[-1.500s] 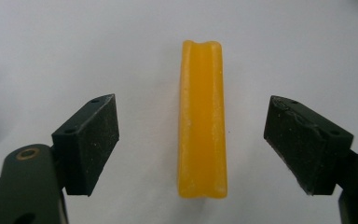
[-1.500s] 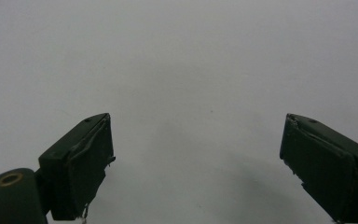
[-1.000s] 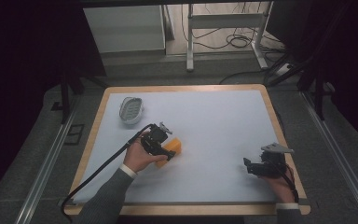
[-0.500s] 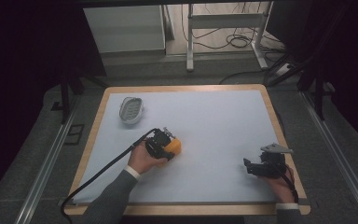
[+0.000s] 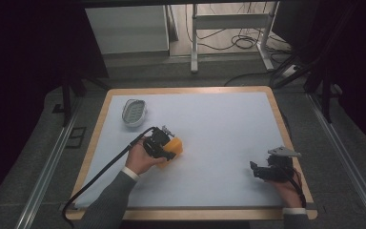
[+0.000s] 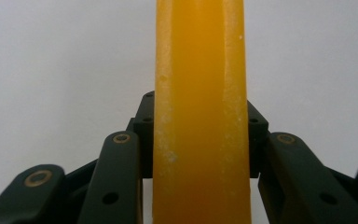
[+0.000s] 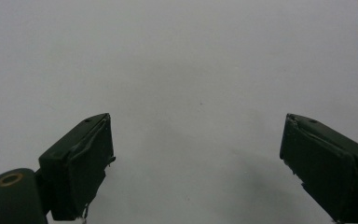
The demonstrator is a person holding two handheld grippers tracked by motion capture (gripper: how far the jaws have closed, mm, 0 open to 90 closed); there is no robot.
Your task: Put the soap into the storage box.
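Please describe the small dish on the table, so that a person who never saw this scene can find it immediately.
Look at the white table with a wooden rim, then at its far left corner. There lies the dish, an oval grey-white soap tray, apart from the left tool, which is shut on the orange block. It is pale and nobody holds it.

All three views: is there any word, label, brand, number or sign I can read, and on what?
None can be read.
Orange block held in the left gripper: plain surface, no print.
Soap dish: no marking legible at this size.
Right gripper: bare black pads.
White table mat: blank.
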